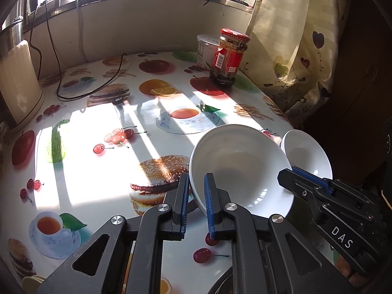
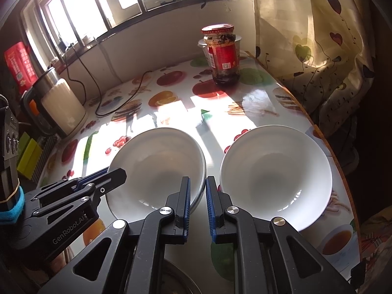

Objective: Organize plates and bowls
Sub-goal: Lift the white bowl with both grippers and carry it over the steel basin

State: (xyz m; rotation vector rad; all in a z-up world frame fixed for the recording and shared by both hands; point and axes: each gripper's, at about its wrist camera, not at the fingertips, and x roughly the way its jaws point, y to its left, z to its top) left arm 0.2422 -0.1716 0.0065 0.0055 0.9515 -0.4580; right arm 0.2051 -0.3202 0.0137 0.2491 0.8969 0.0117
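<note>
Two white bowls stand side by side on the fruit-print table. The larger-looking left bowl [image 1: 240, 166] [image 2: 159, 164] sits slightly tilted. My left gripper [image 1: 196, 178] [image 2: 117, 171] is shut on its near-left rim. My right gripper [image 2: 198, 181] [image 1: 286, 174] is shut at the same bowl's right rim, which runs into the narrow gap between its pads. The second bowl [image 2: 276, 171] [image 1: 306, 154] rests just right of that gripper, close to the table's right edge, its left rim partly hidden behind the right finger.
A red-lidded jar [image 2: 223, 54] [image 1: 227, 56] and a white tub [image 1: 204, 51] stand at the far side. A cream kettle [image 2: 63, 107] and its black cable [image 1: 98, 90] are at the left. A curtain [image 2: 318, 49] hangs past the table's right edge [image 2: 325, 142]. A metal dish [image 2: 176, 284] lies below the grippers.
</note>
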